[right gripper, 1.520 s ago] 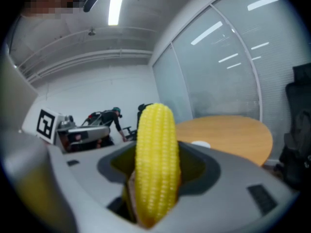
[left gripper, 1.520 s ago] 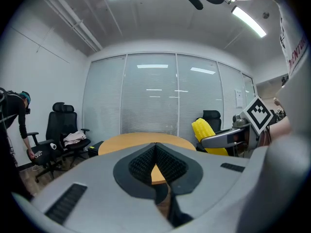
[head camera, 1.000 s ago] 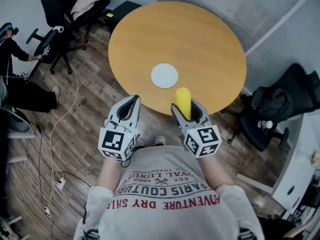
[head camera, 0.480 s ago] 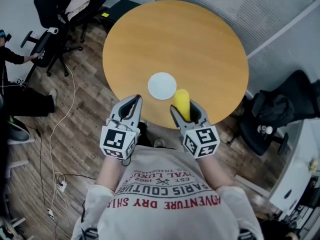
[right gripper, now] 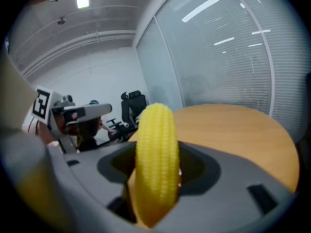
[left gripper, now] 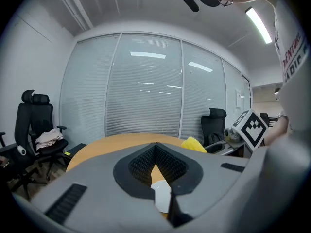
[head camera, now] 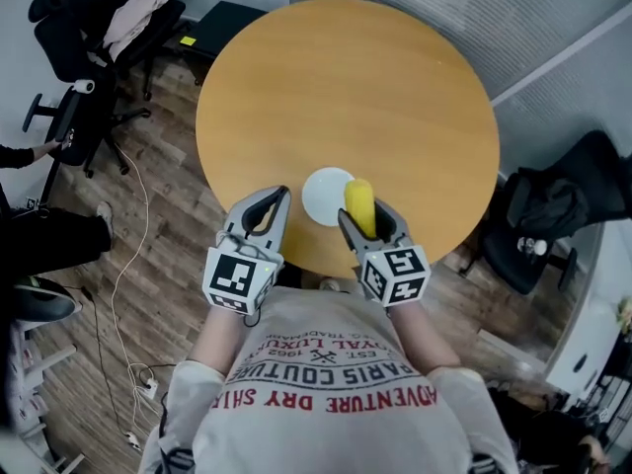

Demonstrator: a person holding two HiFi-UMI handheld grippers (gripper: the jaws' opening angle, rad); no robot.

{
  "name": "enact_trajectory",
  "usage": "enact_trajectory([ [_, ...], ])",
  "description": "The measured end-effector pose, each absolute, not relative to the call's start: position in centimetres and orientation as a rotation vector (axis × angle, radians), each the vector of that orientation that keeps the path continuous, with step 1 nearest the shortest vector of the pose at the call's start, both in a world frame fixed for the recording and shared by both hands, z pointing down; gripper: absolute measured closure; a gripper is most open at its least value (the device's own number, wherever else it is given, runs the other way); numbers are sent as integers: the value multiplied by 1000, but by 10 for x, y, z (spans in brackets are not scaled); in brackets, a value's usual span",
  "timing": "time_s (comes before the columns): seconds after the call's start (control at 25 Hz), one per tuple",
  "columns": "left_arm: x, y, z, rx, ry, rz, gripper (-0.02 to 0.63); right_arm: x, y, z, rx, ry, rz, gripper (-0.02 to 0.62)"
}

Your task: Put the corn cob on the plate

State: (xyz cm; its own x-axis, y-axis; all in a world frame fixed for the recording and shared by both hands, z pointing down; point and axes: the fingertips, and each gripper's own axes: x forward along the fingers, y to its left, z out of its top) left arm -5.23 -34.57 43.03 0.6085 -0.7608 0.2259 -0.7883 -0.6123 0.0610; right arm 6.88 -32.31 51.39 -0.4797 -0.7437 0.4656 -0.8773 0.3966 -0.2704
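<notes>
Nearer the round plate [head camera: 322, 192], right tongs [head camera: 362, 217] clamp the bumpy corn cob [head camera: 359, 201]; left tongs [head camera: 279, 197] closed.

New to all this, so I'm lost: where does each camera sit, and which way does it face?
Head view: on the person's head, facing steeply down at the table, plate, left gripper, right gripper and shirt.
Left gripper view: on that gripper, facing along its shut jaws across the table toward glass walls; shirt at right.
Right gripper view: on that gripper, facing along jaws shut on the corn cob.
Shared: each gripper view catches the other gripper's marker cube; all three show the corn cob.
</notes>
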Motion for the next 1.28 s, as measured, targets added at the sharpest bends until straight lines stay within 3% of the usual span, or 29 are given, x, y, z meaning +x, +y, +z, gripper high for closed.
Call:
enact_trajectory([
  [0.72, -71, -400, 484, 2625, -1123, 302, 574, 54, -361, 685, 1326, -1912, 974, 327],
  [1.28, -74, -405, 502, 2587, -1083, 326, 574, 52, -371, 714, 1312, -1794, 984, 325],
])
